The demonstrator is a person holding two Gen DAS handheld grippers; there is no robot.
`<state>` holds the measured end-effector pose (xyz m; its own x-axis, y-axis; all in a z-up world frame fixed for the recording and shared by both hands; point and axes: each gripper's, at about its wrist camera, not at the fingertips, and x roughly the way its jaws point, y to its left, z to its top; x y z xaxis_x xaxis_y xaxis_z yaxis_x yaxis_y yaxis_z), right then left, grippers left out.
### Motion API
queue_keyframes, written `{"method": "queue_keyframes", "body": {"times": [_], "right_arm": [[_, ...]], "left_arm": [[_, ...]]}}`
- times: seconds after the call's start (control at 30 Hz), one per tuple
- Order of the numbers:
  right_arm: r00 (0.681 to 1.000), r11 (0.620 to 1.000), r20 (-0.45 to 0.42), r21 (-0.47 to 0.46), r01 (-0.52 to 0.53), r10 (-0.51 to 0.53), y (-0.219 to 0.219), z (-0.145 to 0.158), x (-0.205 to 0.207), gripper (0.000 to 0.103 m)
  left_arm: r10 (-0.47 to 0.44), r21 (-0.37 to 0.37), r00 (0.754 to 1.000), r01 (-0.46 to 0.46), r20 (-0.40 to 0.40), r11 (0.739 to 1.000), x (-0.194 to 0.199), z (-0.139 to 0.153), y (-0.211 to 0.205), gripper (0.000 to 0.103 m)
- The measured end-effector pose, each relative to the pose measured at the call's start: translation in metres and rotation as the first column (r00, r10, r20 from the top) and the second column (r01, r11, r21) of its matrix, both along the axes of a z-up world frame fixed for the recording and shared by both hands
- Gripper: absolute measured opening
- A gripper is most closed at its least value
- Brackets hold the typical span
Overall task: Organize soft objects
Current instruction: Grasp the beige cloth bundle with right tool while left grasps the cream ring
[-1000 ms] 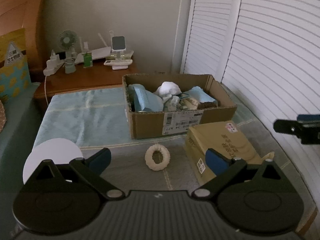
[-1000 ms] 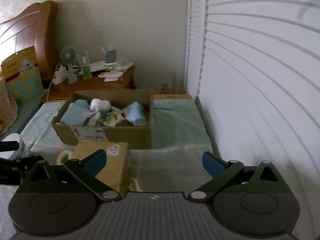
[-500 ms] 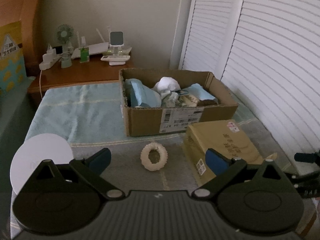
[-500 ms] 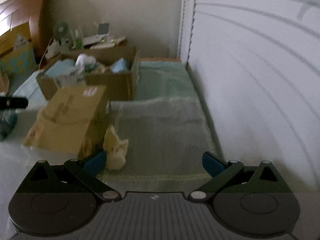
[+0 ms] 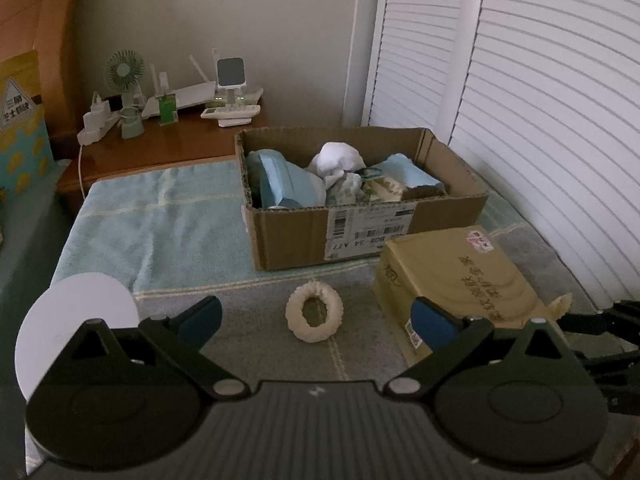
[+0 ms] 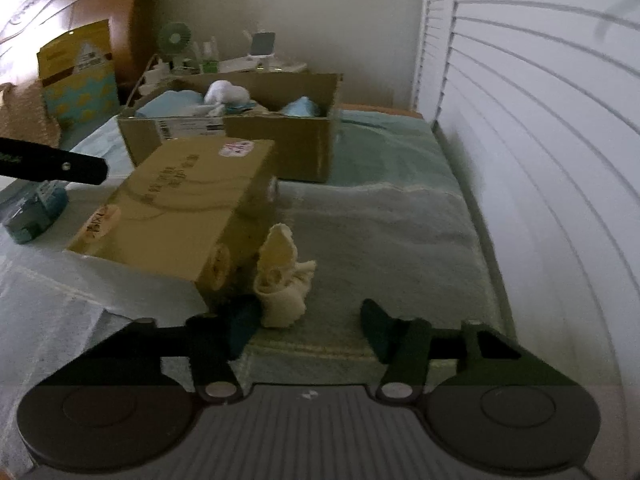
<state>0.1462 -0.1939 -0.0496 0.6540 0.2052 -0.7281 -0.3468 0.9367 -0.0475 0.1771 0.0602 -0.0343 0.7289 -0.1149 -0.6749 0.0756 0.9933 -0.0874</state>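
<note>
A cream fluffy ring point(image 5: 315, 312) lies on the grey towel in front of an open cardboard box point(image 5: 296, 236) filled with blue and white soft items point(image 5: 336, 160). My left gripper point(image 5: 316, 318) is open and empty, held above the ring. A crumpled cream cloth point(image 6: 282, 276) lies beside a closed yellow-brown box point(image 6: 176, 208). My right gripper point(image 6: 308, 326) is open, low over the bed, its left finger close to the cloth. The cloth's tip also shows in the left wrist view point(image 5: 562, 302).
A white disc point(image 5: 76, 332) lies at the left. A wooden nightstand point(image 5: 160, 148) with a fan and gadgets stands behind. White louvred doors point(image 5: 540, 120) line the right side. A blue roll point(image 6: 36, 208) sits left of the yellow-brown box.
My right gripper has swung down and forward to the cream cloth, and its jaws have narrowed somewhat. My left gripper has shifted only slightly.
</note>
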Motion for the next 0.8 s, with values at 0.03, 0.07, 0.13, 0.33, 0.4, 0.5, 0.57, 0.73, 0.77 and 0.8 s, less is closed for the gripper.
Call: {"method": "queue_keyframes", "body": {"times": [0.03,0.07,0.13,0.33,0.4,0.5,0.57,0.73,0.77,0.8], "right_arm": [[1.000,1.000,0.006,0.001,-0.008,0.008,0.001,0.000,0.000,0.051],[1.000,1.000,0.008,0.008,-0.021,0.021,0.003,0.000,0.000,0.042],[0.999,0.999,-0.006,0.025,-0.045,0.045,0.004,0.000,0.001,0.027],[1.000,1.000,0.007,-0.011,-0.025,0.025,0.004,0.003,0.000,0.025],[1.000,1.000,0.015,-0.014,-0.013,0.014,0.000,0.006,-0.001,0.025],[1.000,1.000,0.018,-0.011,0.000,0.000,-0.004,0.007,0.000,0.025],[1.000,1.000,0.017,-0.012,-0.001,0.001,-0.005,0.007,0.000,0.025],[1.000,1.000,0.013,-0.027,0.000,0.000,-0.004,0.004,0.000,0.025],[1.000,1.000,0.010,-0.027,0.002,-0.001,-0.004,0.003,0.000,0.025],[1.000,1.000,0.008,-0.027,0.001,-0.001,-0.004,0.003,0.000,0.025]], "left_arm": [[-0.003,-0.002,1.000,0.003,-0.001,1.000,0.001,0.000,0.000,0.100],[-0.005,-0.003,1.000,0.005,-0.001,1.000,0.001,-0.001,-0.001,0.100],[-0.009,-0.004,1.000,0.009,0.002,1.000,0.001,-0.001,-0.002,0.098],[-0.012,0.008,1.000,0.012,0.012,1.000,0.004,-0.003,-0.005,0.077],[-0.002,0.016,1.000,0.002,0.008,1.000,0.006,-0.005,-0.005,0.064],[0.004,0.041,1.000,-0.004,0.000,0.999,0.011,-0.009,-0.007,0.064],[-0.001,0.049,1.000,0.002,-0.014,0.999,0.015,-0.014,-0.008,0.063],[-0.006,0.068,0.999,0.009,-0.041,0.998,0.027,-0.027,-0.012,0.052],[-0.004,0.067,0.999,0.007,-0.048,0.998,0.029,-0.030,-0.012,0.051],[-0.003,0.064,0.999,0.006,-0.052,0.998,0.032,-0.033,-0.012,0.051]]}}
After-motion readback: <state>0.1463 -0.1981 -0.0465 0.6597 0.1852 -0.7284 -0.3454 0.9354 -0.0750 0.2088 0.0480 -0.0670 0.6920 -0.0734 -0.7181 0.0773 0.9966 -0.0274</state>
